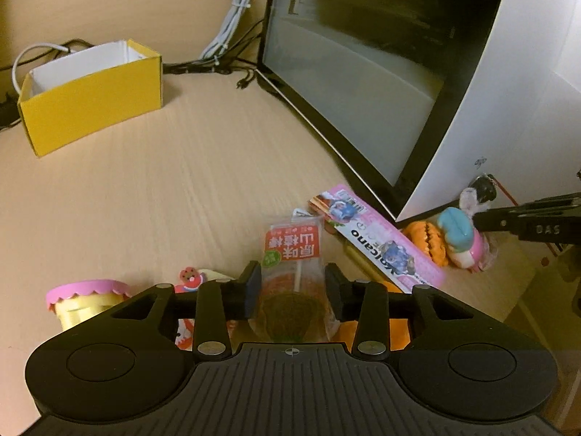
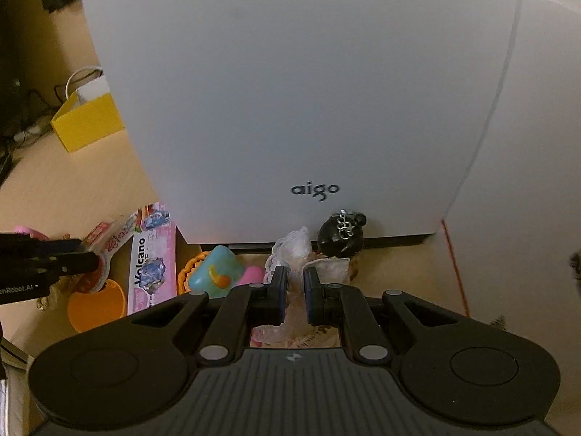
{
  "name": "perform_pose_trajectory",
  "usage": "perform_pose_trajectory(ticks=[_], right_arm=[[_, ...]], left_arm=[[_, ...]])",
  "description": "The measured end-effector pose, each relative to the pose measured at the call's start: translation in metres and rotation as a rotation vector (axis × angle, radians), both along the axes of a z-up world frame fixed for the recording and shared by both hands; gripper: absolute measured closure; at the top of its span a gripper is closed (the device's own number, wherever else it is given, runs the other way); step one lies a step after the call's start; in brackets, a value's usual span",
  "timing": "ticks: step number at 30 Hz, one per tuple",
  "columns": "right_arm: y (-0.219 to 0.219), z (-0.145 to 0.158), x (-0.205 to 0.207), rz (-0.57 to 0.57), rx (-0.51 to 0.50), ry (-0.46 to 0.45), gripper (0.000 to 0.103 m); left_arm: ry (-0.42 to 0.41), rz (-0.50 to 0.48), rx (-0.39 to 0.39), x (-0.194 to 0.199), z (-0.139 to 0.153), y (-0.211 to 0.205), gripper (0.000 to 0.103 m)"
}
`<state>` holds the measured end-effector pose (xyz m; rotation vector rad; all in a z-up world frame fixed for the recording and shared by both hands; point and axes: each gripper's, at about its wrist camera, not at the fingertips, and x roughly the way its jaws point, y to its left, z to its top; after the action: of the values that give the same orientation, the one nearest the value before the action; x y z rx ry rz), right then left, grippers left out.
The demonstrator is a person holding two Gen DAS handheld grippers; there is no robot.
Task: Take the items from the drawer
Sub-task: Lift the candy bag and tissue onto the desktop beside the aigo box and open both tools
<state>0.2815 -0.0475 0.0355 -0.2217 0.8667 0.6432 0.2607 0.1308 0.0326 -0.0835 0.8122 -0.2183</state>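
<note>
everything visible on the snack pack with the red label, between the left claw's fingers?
The snack pack is a clear plastic wrapper with a red label in white Chinese characters, a small green round sticker and a white stick running down into dark reddish contents. It lies lengthwise between the fingers of the left claw, label end pointing away. The pads flank it, but contact is unclear. Its far end lies beside the pink Volcano pack. What it rests on is hidden.

A light wood-grain desk [image 1: 174, 189] carries a white computer case [image 2: 297, 101] marked "aigo", with a dark glass side panel [image 1: 363, 83]. White and black cables [image 1: 232, 25] lie behind it on the desk. Lighting is warm and dim; the far left corner is in shadow.
</note>
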Motion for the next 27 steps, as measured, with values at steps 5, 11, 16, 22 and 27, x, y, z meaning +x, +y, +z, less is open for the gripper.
perform_pose_trajectory(ticks=[5,11,16,22,27], right_arm=[[0.006,-0.004,0.001,0.008,-0.006,-0.007,0.092],[0.009,0.0,-0.003,0.01,-0.036,-0.06,0.041],[-0.004,0.019,-0.017,-0.005,0.021,-0.128,0.035],[-0.012,0.04,-0.043,-0.008,0.092,-0.191,0.032],[-0.02,0.053,-0.08,0.0,0.145,-0.226,0.025]], left_arm=[[-0.011,0.009,-0.029,0.0,-0.004,0.003,0.06],[-0.03,0.049,-0.062,-0.008,0.0,0.011,0.06],[-0.063,0.073,-0.039,-0.025,0.016,0.016,0.06],[-0.161,0.193,-0.032,-0.062,0.039,0.037,0.06],[-0.204,0.31,-0.003,-0.112,0.057,0.063,0.06]])
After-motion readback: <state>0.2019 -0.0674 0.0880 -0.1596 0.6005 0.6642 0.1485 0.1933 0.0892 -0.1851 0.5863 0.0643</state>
